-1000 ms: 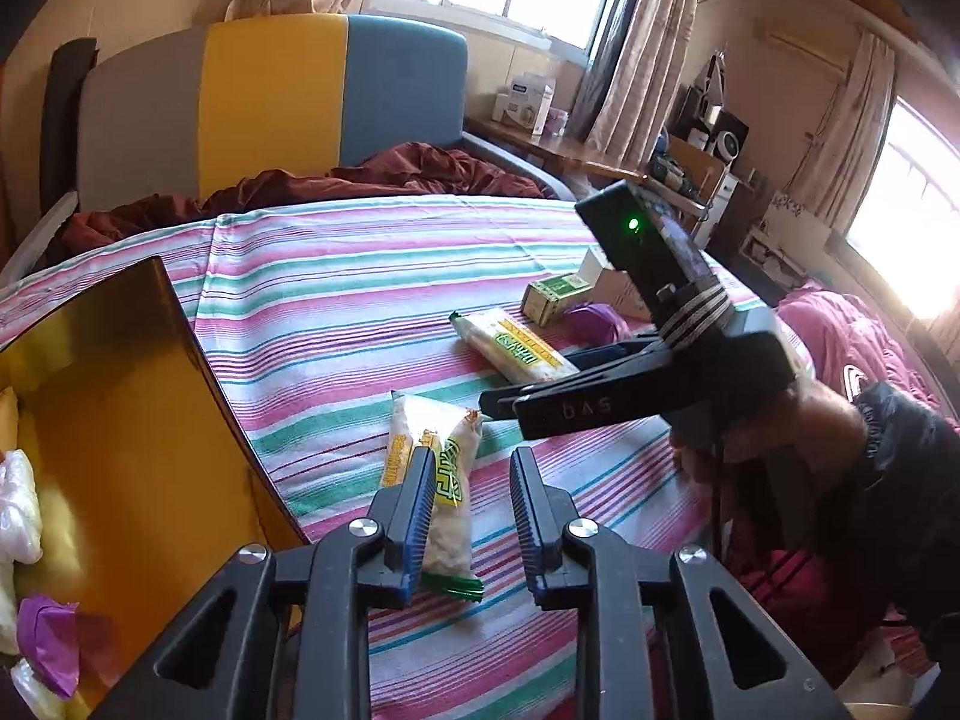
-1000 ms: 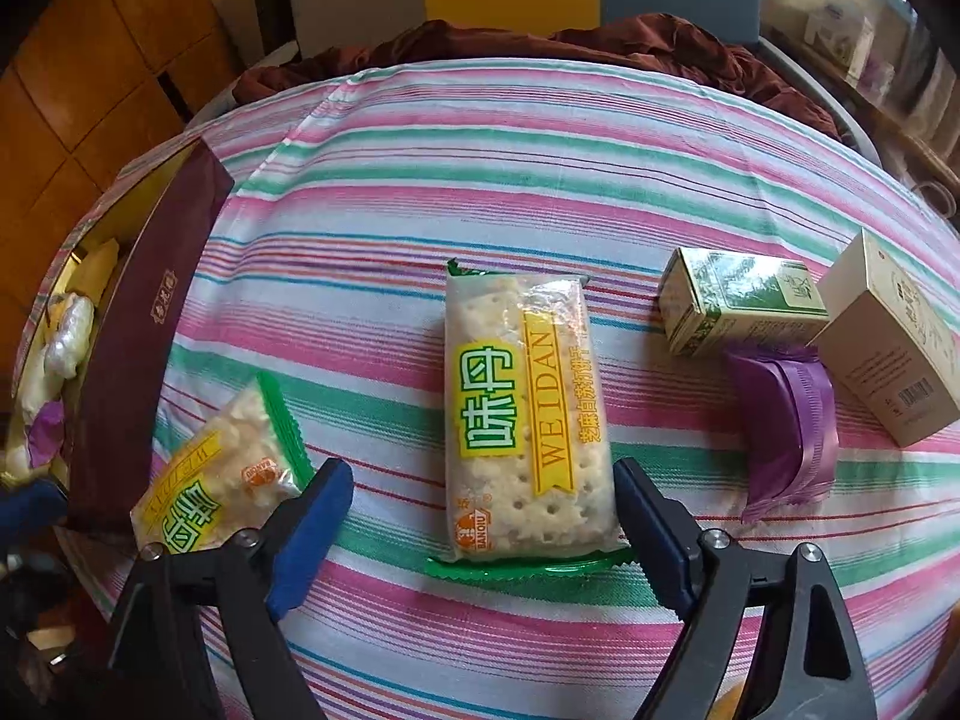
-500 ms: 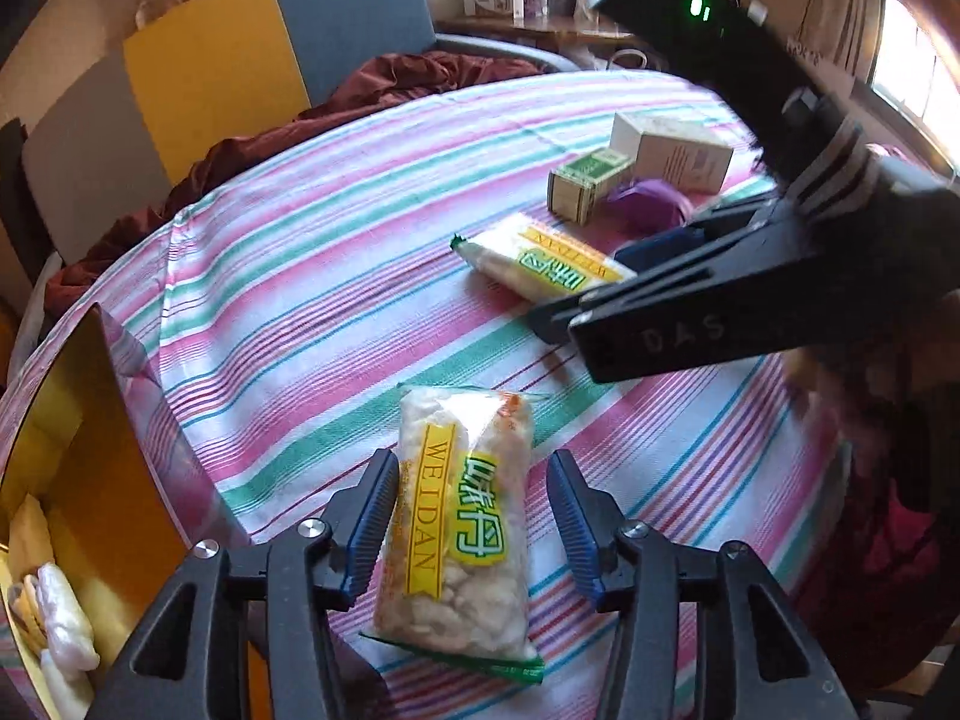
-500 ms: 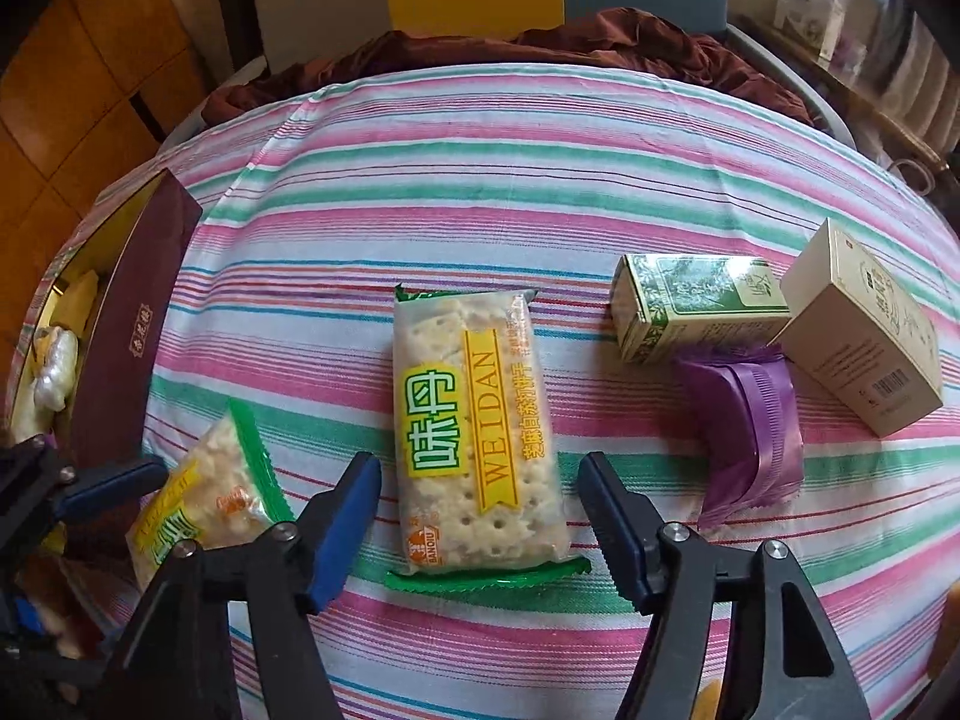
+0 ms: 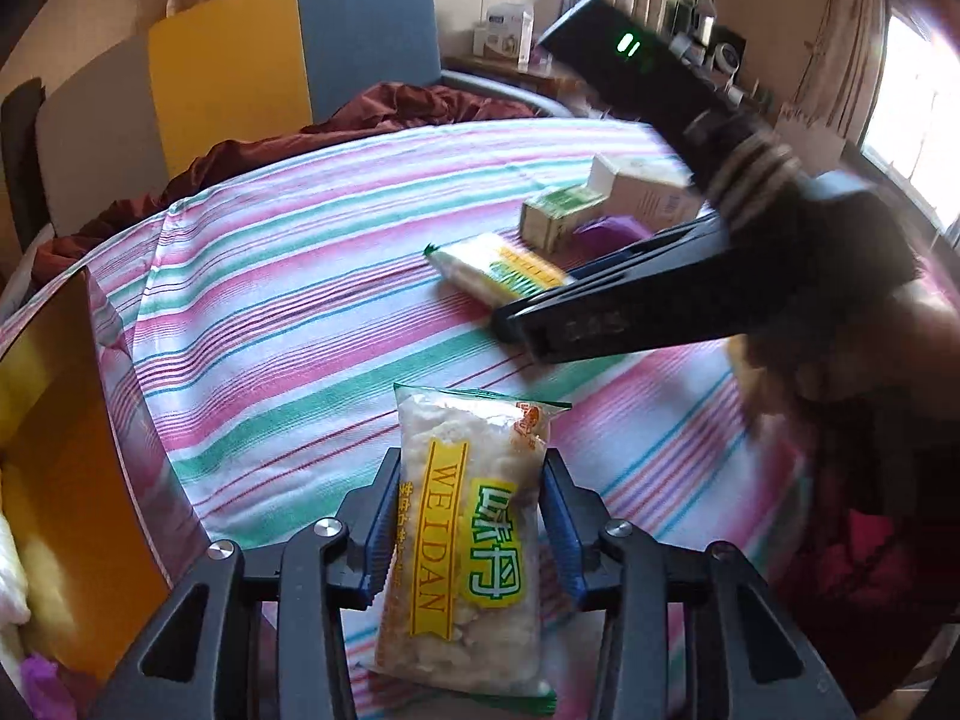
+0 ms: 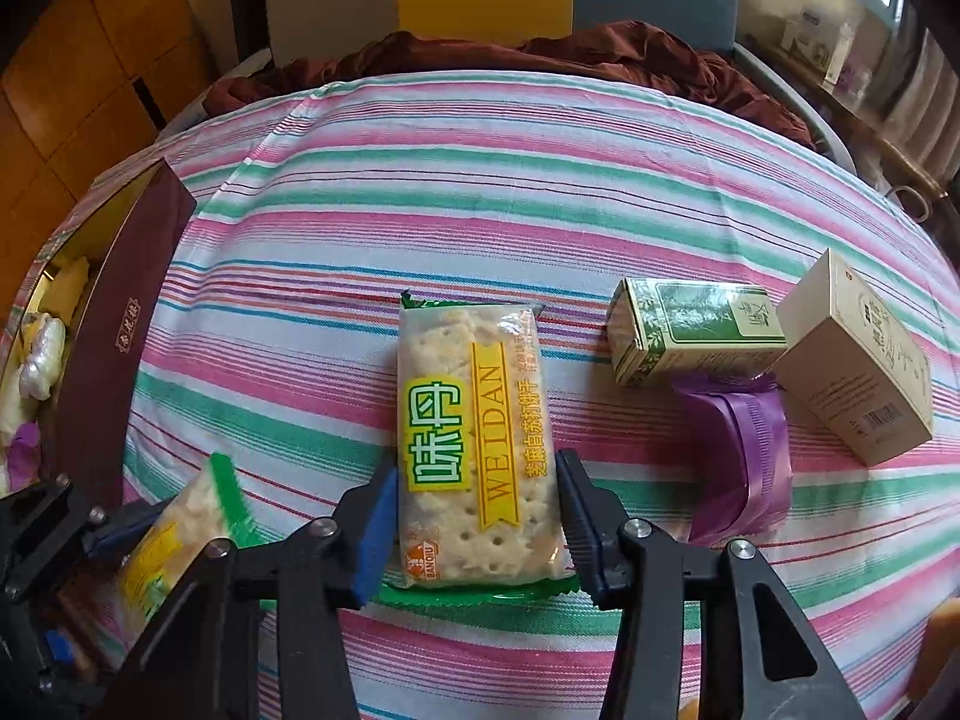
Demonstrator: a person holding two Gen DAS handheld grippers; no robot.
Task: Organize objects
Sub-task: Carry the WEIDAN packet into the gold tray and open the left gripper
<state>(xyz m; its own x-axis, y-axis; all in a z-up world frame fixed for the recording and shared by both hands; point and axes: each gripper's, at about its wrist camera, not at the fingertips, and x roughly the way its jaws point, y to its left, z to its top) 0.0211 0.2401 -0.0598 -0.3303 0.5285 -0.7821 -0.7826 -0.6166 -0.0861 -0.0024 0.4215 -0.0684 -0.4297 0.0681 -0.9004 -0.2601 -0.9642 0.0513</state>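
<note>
Two Weidan cracker packets lie on the striped tablecloth [image 6: 480, 180]. The packet of broken crackers [image 5: 474, 540] sits lengthwise between the pads of my left gripper [image 5: 473, 528]. Its jaws are closing and the pads touch both long sides. The whole-cracker packet [image 6: 477, 450] lies between the pads of my right gripper [image 6: 477, 516]. These jaws are closing too, with the pads against its lower sides. In the left wrist view the right gripper [image 5: 534, 300] reaches in from the right over that packet [image 5: 504, 273]. Both packets rest flat on the cloth.
An open maroon box [image 6: 120, 324] with a gold inside [image 5: 66, 420] and several wrapped sweets stands at the left. A green carton [image 6: 690, 330], a beige carton [image 6: 858, 360] and a purple wrapper [image 6: 738, 456] lie right of the crackers. A chair [image 5: 288, 60] and red blanket [image 6: 600, 48] stand behind.
My left gripper opened, moved forward and down over the broken-cracker packet, and now narrows on it. The right gripper stayed over the whole packet while its jaws narrowed from wide to touching.
</note>
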